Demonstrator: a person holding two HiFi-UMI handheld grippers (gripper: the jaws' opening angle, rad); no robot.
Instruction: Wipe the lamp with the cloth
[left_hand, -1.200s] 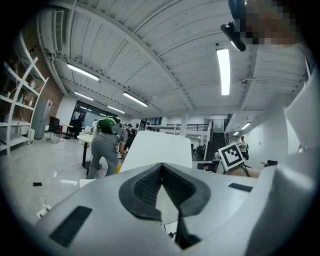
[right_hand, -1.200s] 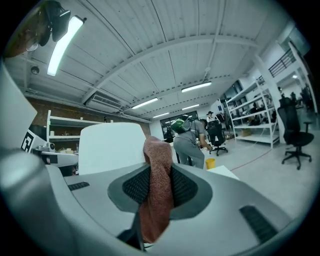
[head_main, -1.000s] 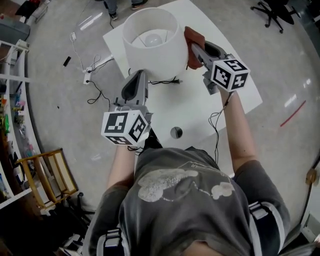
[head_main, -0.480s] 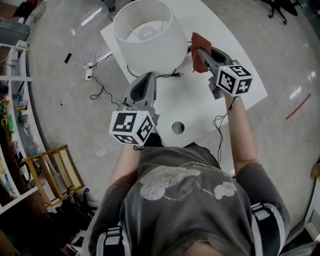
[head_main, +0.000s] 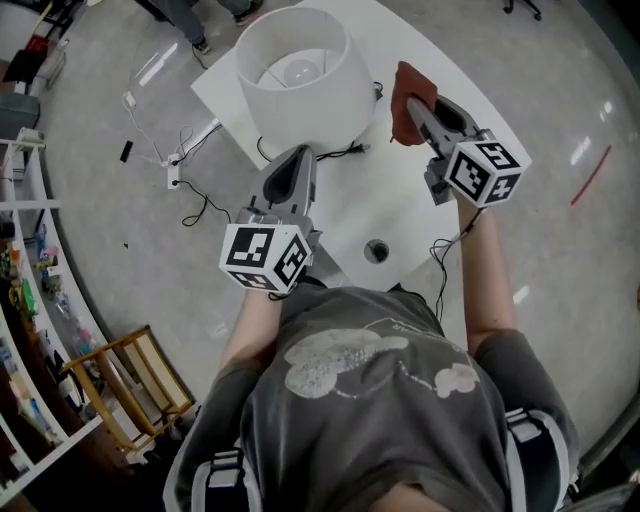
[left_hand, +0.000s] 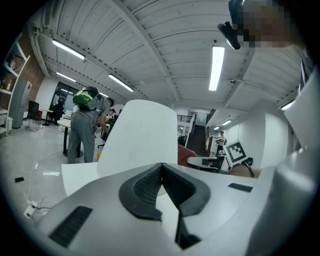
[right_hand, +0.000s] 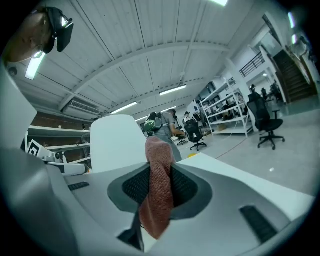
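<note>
The lamp stands at the far part of the white table; its white drum shade shows the bulb inside. My right gripper is shut on a reddish-brown cloth, held up just right of the shade with a small gap between them. In the right gripper view the cloth hangs pinched between the jaws, with the shade beyond it on the left. My left gripper points at the lamp's near side, below the shade, shut and holding nothing. In the left gripper view the shade rises behind the shut left gripper.
The lamp's black cord lies on the table by the base. A round cable hole is near the table's front edge. Cables and a power strip lie on the floor at left. A wooden chair and shelves stand left.
My right gripper has drawn the cloth off the shade's right side, so a small gap now shows. The left gripper has kept its place by the lamp's near side.
</note>
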